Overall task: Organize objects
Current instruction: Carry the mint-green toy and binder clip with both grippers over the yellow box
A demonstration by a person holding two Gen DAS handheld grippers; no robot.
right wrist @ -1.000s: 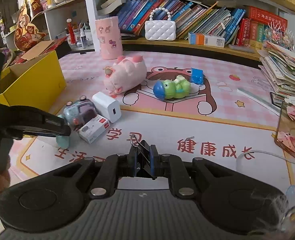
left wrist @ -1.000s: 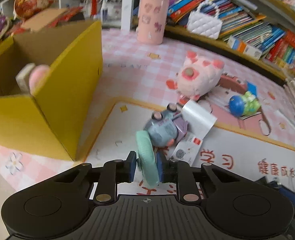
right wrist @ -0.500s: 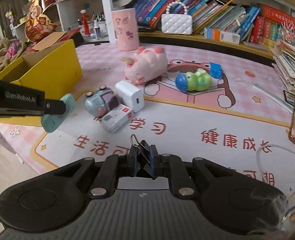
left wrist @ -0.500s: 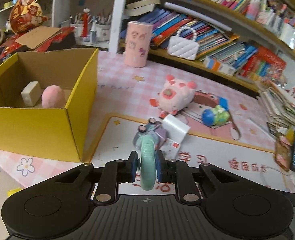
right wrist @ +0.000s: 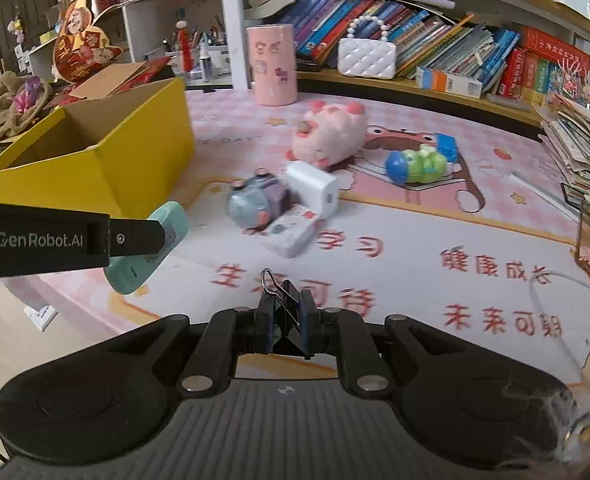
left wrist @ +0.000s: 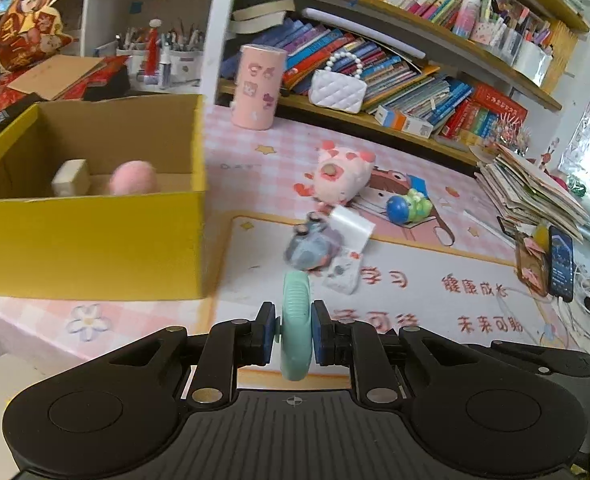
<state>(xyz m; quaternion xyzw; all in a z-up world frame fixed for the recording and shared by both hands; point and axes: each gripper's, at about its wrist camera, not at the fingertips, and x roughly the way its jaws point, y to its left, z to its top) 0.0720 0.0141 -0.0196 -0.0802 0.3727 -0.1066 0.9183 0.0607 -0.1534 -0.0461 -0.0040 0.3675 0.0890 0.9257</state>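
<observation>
Crowded bookshelves [left wrist: 415, 60] line the wall behind a pink-checked table [left wrist: 263, 168].

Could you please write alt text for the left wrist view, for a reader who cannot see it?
The left tool is shut on a mint-green plastic object, held above a pink cartoon mat. To the left, an open yellow box holds a pink ball and a pale block; a pink plush pig and small toys lie ahead below crowded bookshelves.
</observation>
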